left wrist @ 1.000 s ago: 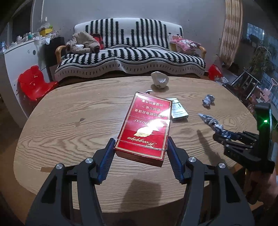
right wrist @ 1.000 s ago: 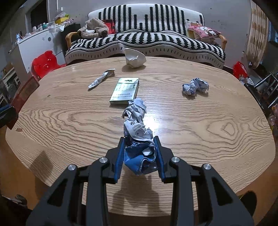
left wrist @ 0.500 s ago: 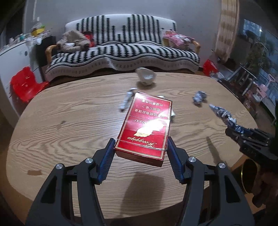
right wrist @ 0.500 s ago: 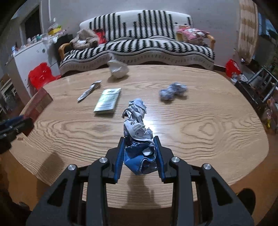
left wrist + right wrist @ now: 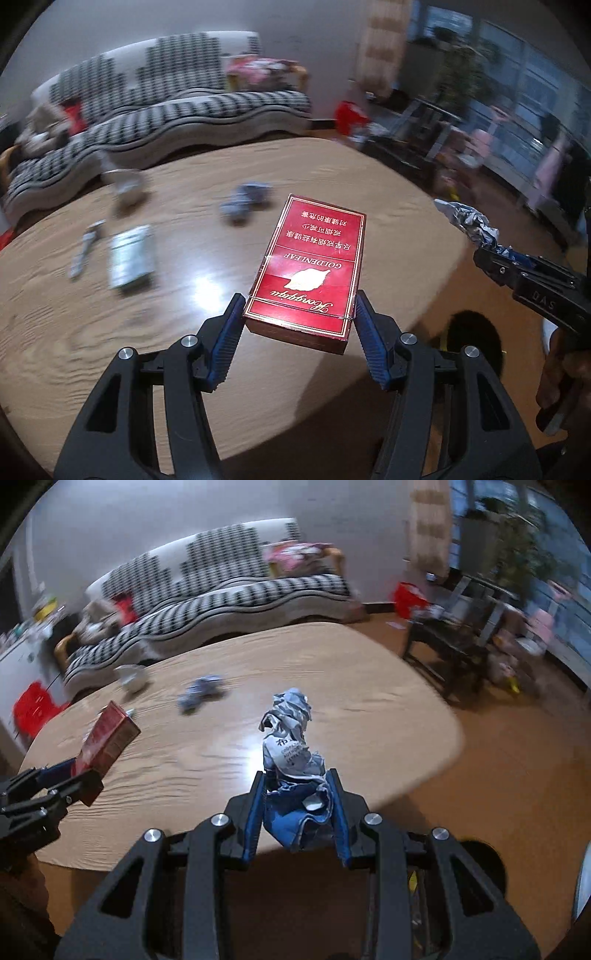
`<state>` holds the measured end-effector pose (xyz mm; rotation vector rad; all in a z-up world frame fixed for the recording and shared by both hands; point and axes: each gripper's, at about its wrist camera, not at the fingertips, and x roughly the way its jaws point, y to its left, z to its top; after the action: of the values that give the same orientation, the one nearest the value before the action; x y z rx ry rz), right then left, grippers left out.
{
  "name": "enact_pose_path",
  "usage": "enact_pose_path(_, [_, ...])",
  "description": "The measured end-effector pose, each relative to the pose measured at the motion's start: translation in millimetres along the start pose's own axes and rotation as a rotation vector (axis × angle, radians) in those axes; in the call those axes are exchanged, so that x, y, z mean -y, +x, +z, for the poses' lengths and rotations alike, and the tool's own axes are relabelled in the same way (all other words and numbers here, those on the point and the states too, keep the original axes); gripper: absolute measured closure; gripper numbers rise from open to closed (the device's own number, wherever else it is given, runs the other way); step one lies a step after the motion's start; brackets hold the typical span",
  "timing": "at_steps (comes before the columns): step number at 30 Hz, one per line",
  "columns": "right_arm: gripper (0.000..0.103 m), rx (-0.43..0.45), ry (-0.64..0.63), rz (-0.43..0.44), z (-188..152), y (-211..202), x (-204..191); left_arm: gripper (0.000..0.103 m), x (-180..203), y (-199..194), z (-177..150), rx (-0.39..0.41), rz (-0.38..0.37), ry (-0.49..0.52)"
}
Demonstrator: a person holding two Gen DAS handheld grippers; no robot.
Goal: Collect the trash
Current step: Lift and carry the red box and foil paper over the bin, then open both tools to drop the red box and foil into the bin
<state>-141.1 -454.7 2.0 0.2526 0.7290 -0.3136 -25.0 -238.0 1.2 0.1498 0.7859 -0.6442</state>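
Left tool (image 5: 299,321): clamped on a red cigarette carton (image 5: 314,266), pads pressing both long sides near its close end; carton held above the tabletop (image 5: 184,332), far end tipping away. "GOLDENLEAF" readable upside down; rest of print partly under glare.
Right tool (image 5: 297,812): gripping a crumpled wrapper (image 5: 291,760), blue at the bottom, white w/ print on top; wad sticks up past the pads, lower part buried btwn them.
Cross views: right tool seen from left cam at the right edge, cut off by frame, silvery wrapper end poking out. Left tool seen from right cam at the left edge w/ the carton end-on, mostly cropped.
Hand (image 5: 561,387): only part shows at right border, dark, hard to read.
On tabletop: flat pale pack (image 5: 131,256), thin smeared strip (image 5: 86,249) beside it, bluish paper wad (image 5: 243,201), whitish crumpled piece (image 5: 125,182) near far edge. All motion-blurred, details lost.
Dark round shape (image 5: 472,343): below tabletop edge, half hidden behind tool arm; can't tell what it is.
Background: striped sofa (image 5: 166,99), red item (image 5: 410,598) on floor, window side at right, all blurry.
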Motion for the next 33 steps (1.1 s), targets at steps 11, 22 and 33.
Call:
enact_pose_path(11, [0.070,-0.047,0.236,-0.179,-58.0,-39.7,168.2,0.045,175.8,71.8,-27.7,-0.072,-0.255,0.166])
enact_pose_path(22, [0.070,-0.240,0.425,-0.206,-98.7,-19.8,241.2,0.045,276.1,131.6,-78.6,-0.231,-0.389,0.287])
enact_pose_path(33, [0.070,-0.261,0.447,-0.219,-97.5,-11.9,248.8,0.045,298.0,167.0,-90.1,-0.295,-0.397,0.289])
